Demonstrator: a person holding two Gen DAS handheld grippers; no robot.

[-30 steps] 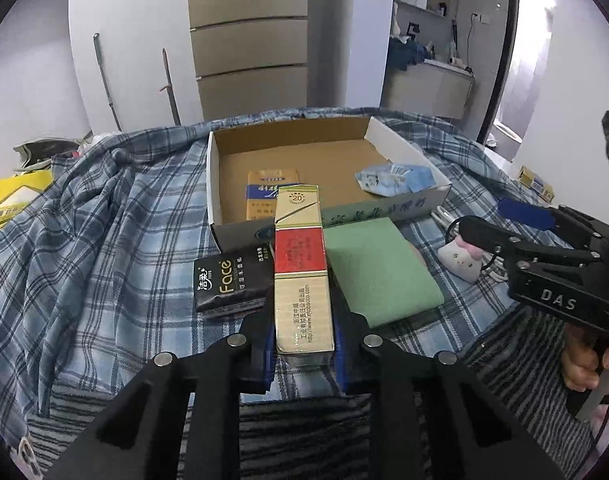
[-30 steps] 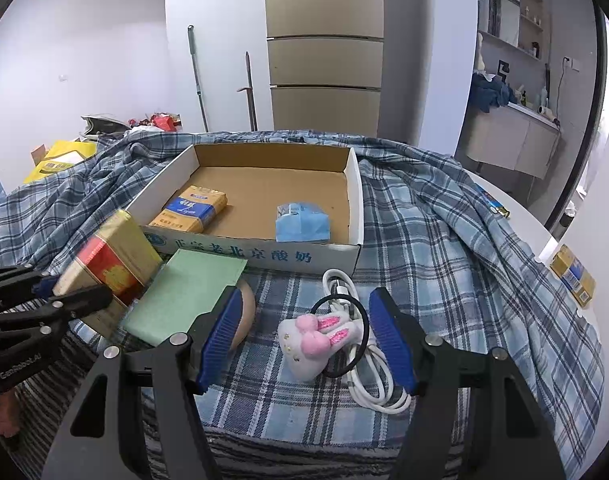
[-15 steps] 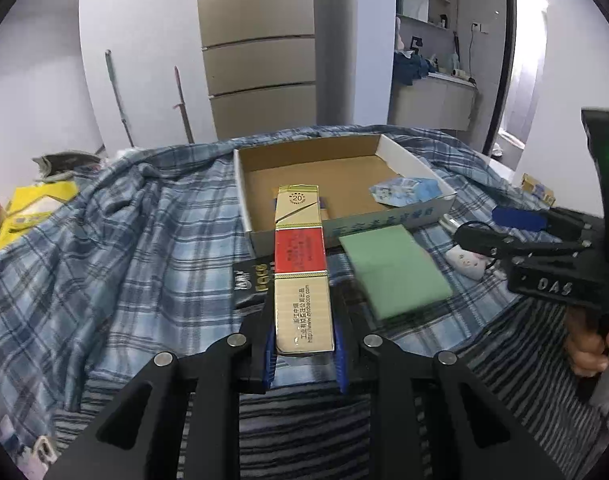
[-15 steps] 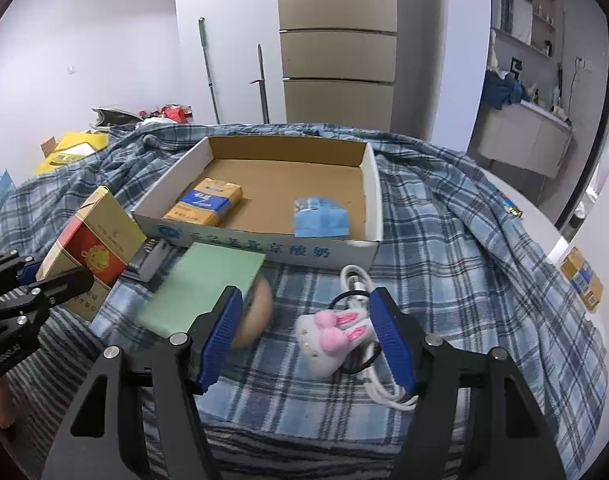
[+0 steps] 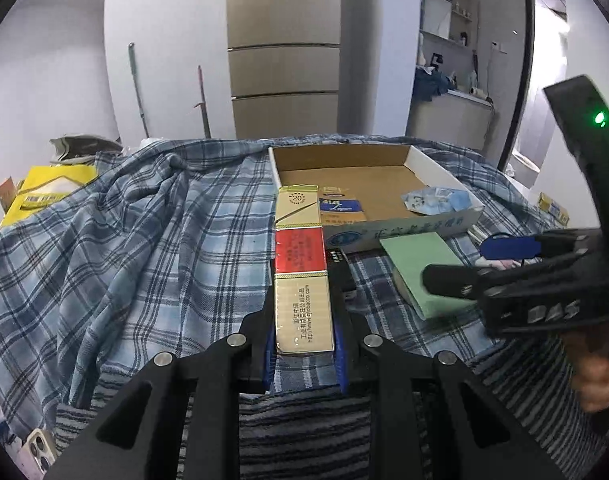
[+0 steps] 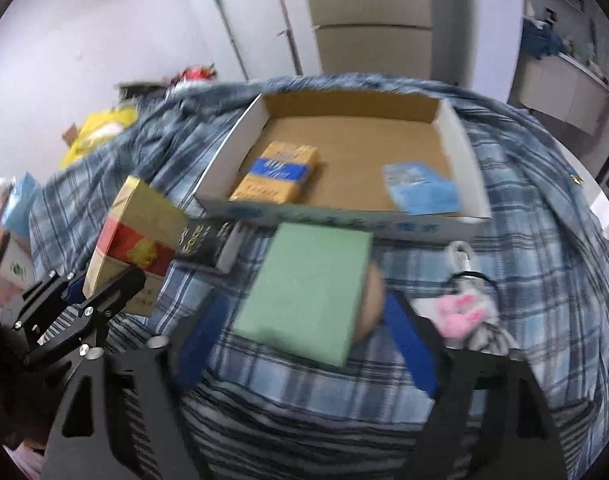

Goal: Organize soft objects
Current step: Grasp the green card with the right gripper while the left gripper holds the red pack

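Blur smears green pad (image 6: 304, 292); round tan thing beneath mostly hidden.

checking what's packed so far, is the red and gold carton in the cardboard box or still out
Out. The left claw grips the red and gold carton above the plaid cloth, short of the cardboard box.

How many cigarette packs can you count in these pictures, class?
2: a yellow-and-blue pack lying inside the cardboard box, and a gold-and-red pack clamped in the left hand-held gripper. Others may be hidden.
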